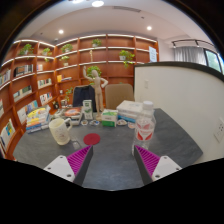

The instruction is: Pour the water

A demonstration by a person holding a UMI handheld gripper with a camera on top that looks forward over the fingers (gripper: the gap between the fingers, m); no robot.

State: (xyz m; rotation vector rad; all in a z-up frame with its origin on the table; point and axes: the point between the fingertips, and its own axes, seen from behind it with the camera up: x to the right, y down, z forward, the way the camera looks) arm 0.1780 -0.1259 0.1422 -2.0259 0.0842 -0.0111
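Hovering over grey table (110,150), jaws wide open, empty; bottle (145,124) and white cup (60,130) ahead.

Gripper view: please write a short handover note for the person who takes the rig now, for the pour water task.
Gripper: open, holding nothing, fingers low over the grey table.
Bottle: upright, just beyond the right finger, not gripped.
White jug: upright, beyond the left finger.
Red round object: lies on the table between jug and bottle, ahead of the fingers.
Done: nothing visible; no pouring has started.
Left: grasp the bottle, probably, and pour. Which vessel receives the water I cannot tell.
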